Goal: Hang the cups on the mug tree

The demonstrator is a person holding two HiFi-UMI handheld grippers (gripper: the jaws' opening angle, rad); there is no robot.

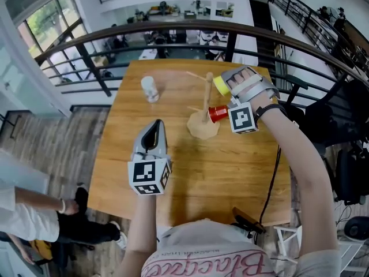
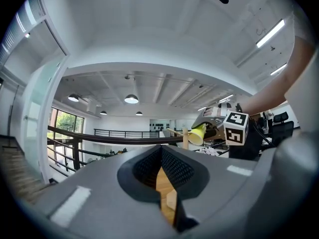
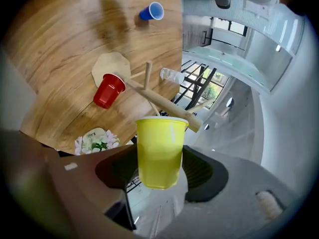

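Observation:
The wooden mug tree (image 1: 207, 94) stands mid-table on a round base. A red cup (image 1: 218, 113) hangs on a low peg on its right side. My right gripper (image 1: 229, 87) is shut on a yellow cup (image 1: 220, 85) and holds it sideways beside the top of the trunk. In the right gripper view the yellow cup (image 3: 159, 148) sits between the jaws with its rim against the trunk's end (image 3: 192, 122). My left gripper (image 1: 154, 124) hovers shut and holds nothing, left of the tree's base. A clear cup (image 1: 149, 88) stands at the far left, and a blue cup (image 3: 152, 11) lies on the table.
The table (image 1: 242, 178) stands against a black railing (image 1: 86, 45) over a lower floor. A black object (image 1: 248, 219) lies at the near right edge. A flower-printed packet (image 3: 94, 141) shows past the table edge. A person (image 1: 34, 212) stands on the floor at left.

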